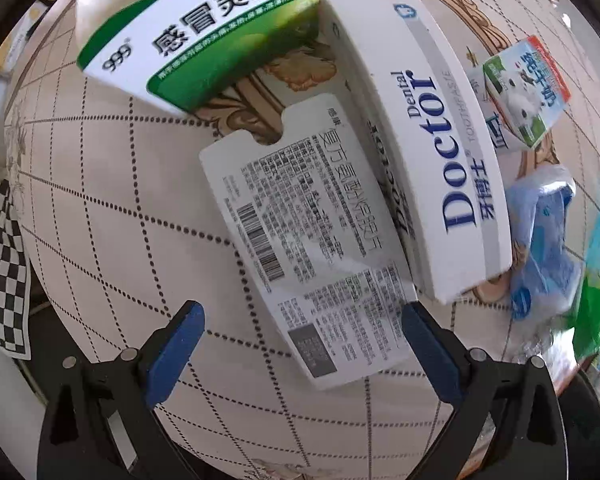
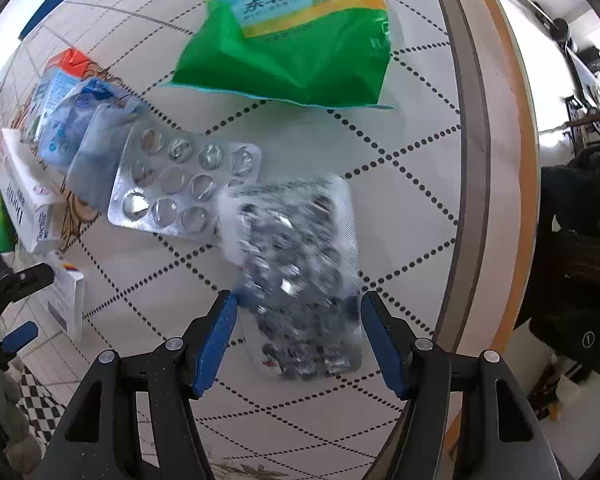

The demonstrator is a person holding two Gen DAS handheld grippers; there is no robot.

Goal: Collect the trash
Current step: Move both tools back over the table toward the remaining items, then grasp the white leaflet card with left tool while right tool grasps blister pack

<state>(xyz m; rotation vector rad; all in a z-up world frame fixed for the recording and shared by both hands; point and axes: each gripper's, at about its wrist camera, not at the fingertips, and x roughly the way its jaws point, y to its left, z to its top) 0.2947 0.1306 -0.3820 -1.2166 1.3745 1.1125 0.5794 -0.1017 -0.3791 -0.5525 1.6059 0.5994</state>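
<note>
Left gripper: jaws spread wide, empty, straddling the near end of a flat white printed medicine carton lying against a long white toothpaste box. Right gripper: jaws wide apart, holding nothing, straddling a crumpled silver blister sheet near the table's wooden edge. Cream tablecloth, dotted diamond grid.

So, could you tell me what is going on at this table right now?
A person is clearing packaging trash with two handheld tongs. The left tongs are open around a flat white medicine box beside a toothpaste box. The right tongs are open around a used blister pack. Nothing is gripped yet.
</note>
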